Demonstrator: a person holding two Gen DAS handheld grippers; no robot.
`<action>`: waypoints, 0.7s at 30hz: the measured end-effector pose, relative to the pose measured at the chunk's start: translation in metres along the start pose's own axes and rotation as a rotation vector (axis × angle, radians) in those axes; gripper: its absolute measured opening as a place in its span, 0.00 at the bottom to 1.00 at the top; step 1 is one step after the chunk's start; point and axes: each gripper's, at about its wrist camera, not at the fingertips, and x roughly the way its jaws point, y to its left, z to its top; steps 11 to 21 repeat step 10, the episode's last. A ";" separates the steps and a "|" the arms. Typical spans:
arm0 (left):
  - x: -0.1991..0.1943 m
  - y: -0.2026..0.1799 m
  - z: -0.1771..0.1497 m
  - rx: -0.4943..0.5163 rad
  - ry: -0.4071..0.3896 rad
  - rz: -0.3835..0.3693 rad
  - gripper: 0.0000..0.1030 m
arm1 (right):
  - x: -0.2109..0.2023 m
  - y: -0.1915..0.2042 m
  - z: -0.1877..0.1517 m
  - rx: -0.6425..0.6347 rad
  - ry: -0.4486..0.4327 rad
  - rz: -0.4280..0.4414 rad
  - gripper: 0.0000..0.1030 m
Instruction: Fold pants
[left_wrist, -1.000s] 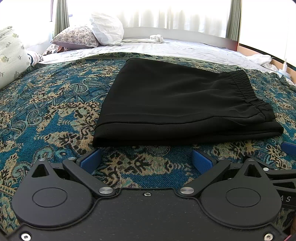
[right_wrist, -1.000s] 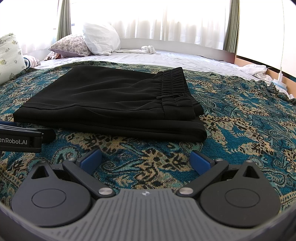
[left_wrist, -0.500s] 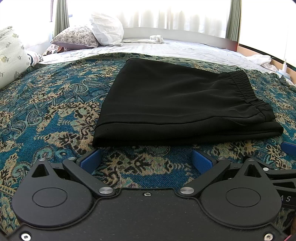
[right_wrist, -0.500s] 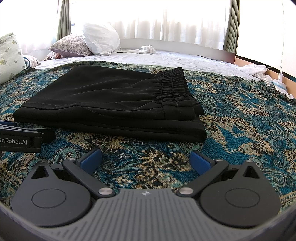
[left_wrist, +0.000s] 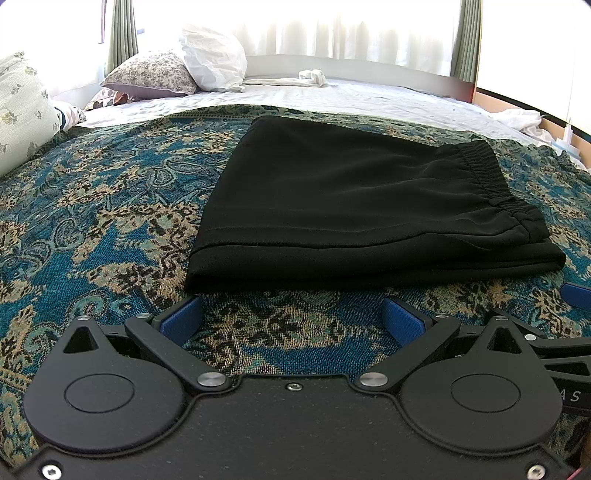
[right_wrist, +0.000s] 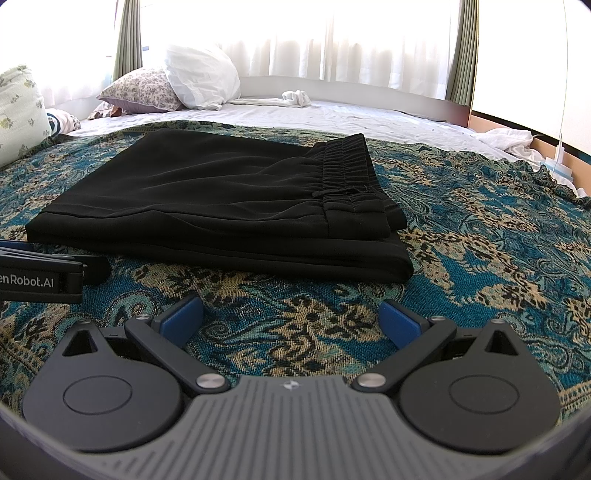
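Black pants (left_wrist: 351, 206) lie folded in a flat stack on the patterned blue bedspread (left_wrist: 92, 221), elastic waistband at the right. In the right wrist view the pants (right_wrist: 221, 210) lie ahead and left, waistband toward the middle. My left gripper (left_wrist: 291, 317) is open and empty, just short of the stack's near edge. My right gripper (right_wrist: 291, 319) is open and empty, a little back from the stack's near right corner. The left gripper's body shows at the left edge of the right wrist view (right_wrist: 40, 280).
Pillows (left_wrist: 184, 66) lie at the head of the bed on a white sheet (left_wrist: 351, 99). A pale cushion (left_wrist: 22, 114) sits at the far left. White cloth (right_wrist: 506, 142) lies at the bed's right edge. Curtained windows stand behind.
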 end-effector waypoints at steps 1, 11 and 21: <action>0.000 0.000 0.000 0.000 0.000 0.000 1.00 | 0.000 0.000 0.000 0.000 0.000 0.000 1.00; 0.000 0.000 0.000 -0.001 0.001 -0.001 1.00 | 0.000 0.000 0.000 0.000 0.000 0.000 1.00; 0.000 0.000 0.000 -0.001 0.001 -0.001 1.00 | 0.000 0.000 0.000 0.000 0.000 0.000 1.00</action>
